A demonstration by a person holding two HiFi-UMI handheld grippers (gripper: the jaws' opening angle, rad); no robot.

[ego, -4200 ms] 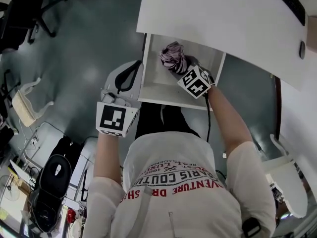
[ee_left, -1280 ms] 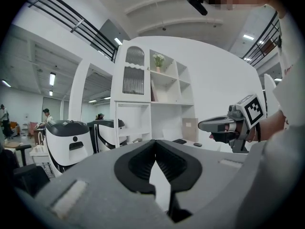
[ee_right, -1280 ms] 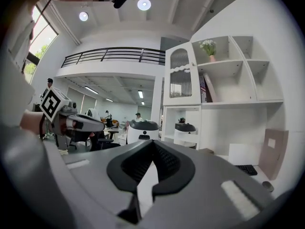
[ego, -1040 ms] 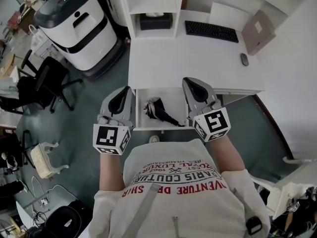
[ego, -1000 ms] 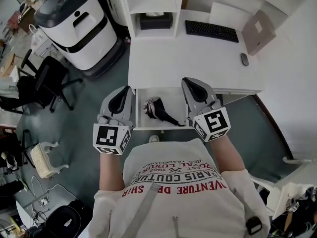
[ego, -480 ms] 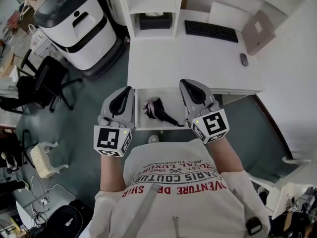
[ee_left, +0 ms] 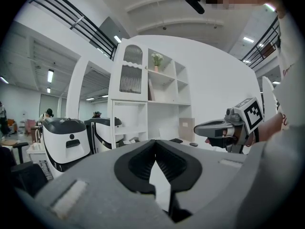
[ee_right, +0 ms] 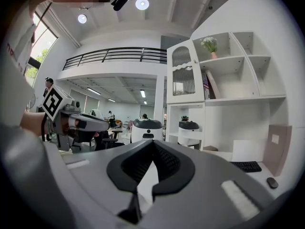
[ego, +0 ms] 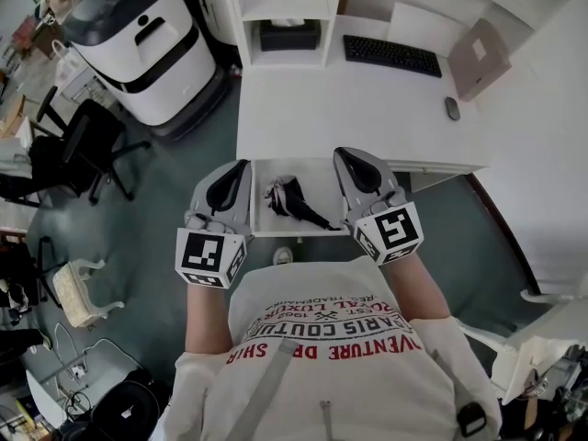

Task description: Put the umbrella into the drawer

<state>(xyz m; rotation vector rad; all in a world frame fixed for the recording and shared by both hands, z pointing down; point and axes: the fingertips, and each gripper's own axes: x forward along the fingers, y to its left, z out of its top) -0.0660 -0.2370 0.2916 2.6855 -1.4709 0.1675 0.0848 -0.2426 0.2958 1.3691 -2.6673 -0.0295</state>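
Observation:
The folded umbrella [ego: 289,199], dark with a pale pattern, lies inside the open white drawer [ego: 304,231] under the desk [ego: 358,108]. My left gripper [ego: 237,169] hovers at the drawer's left side, shut with nothing in it. My right gripper [ego: 345,158] is level with the drawer's right side, also shut and empty. Neither touches the umbrella. In the left gripper view the shut jaws [ee_left: 155,145] point at the shelf unit, with the right gripper [ee_left: 212,128] off to the right. In the right gripper view the jaws [ee_right: 151,145] are closed, and the left gripper [ee_right: 81,123] shows at left.
On the desk lie a keyboard [ego: 392,56], a mouse [ego: 452,108] and a brown box [ego: 478,58]. A white shelf unit [ego: 289,7] holds a tissue box. A large white machine [ego: 147,44] and a black chair [ego: 83,150] stand to the left.
About four seconds ago the right gripper was down at the umbrella in the drawer; now it is drawn back and the umbrella lies alone. Over the last second almost nothing moved.

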